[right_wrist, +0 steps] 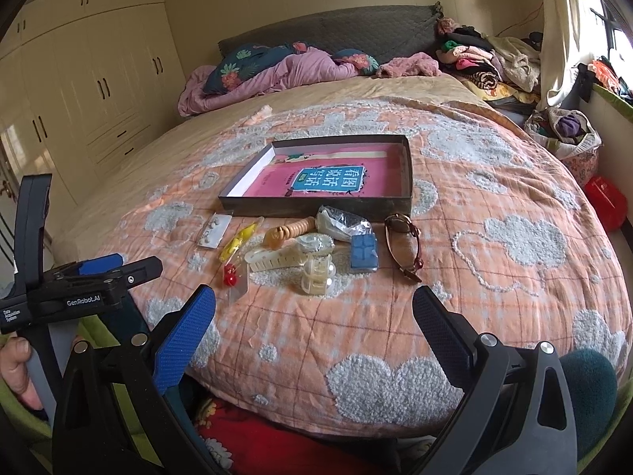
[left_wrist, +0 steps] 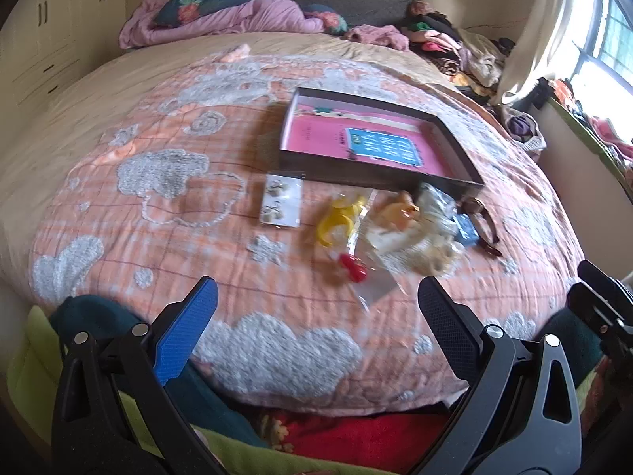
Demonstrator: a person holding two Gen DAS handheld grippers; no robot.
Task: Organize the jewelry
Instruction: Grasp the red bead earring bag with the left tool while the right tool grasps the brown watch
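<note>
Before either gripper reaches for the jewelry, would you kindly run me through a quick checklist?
1. Left gripper open and empty: ok.
2. Right gripper open and empty: ok.
3. Shallow dark cardboard box open, with bare space on its pink lining: ok.
4. Clear packet of red earrings nearest, nothing on top: ok.
5. Brown sunglasses apart from blue square case: ok.
6. Packets sealed: cannot tell.

- A shallow box [right_wrist: 316, 202] lies on the bedspread [right_wrist: 494, 289], farthest ahead of the grippers.
- Nearer, a row runs leftward: sunglasses [right_wrist: 403, 245], square case [right_wrist: 363, 252], hair clips [right_wrist: 316, 273], earring card [right_wrist: 214, 230].
</note>
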